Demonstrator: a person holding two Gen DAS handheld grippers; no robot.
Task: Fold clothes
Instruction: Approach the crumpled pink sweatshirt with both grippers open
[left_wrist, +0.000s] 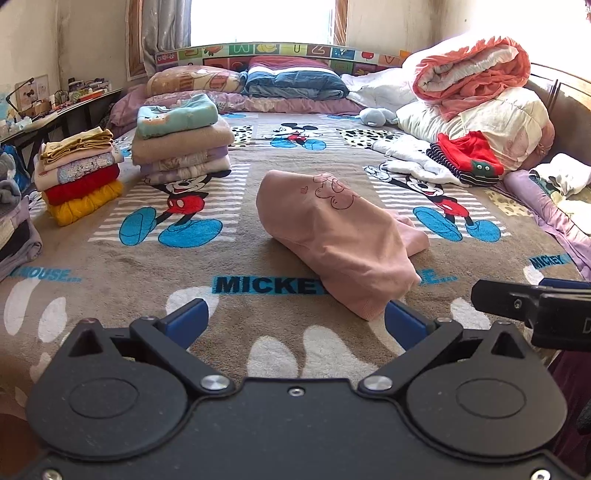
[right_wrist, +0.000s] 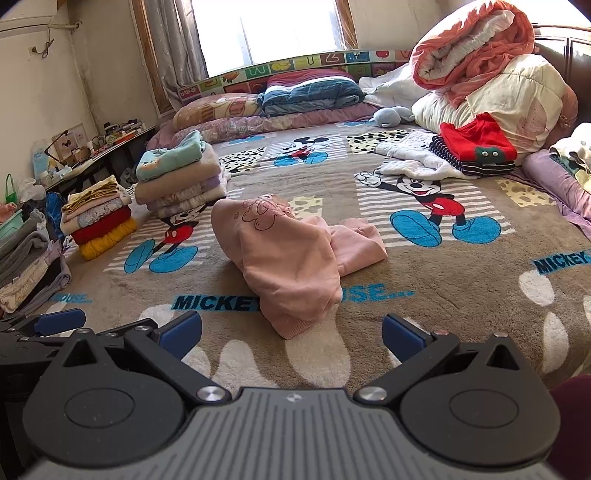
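A pink sweatshirt (left_wrist: 332, 236) with a line drawing on it lies bunched in a loose heap mid-bed, also in the right wrist view (right_wrist: 288, 254). One sleeve sticks out to its right. My left gripper (left_wrist: 295, 321) is open just short of the garment's near hem, nothing between its blue pads. My right gripper (right_wrist: 291, 332) is open too, hovering before the ribbed hem, empty. The right gripper's black body shows at the left view's right edge (left_wrist: 535, 306). Part of the left gripper shows at the right view's left edge (right_wrist: 55, 321).
Folded stacks stand at left: a tall pile topped in teal (left_wrist: 181, 140) and a lower one with red and yellow (left_wrist: 81, 181). Unfolded clothes, red on striped (left_wrist: 469, 158), lie at right near rolled quilts (left_wrist: 472, 74). Pillows line the headboard. The brown cartoon-mouse blanket (left_wrist: 258, 350) covers the bed.
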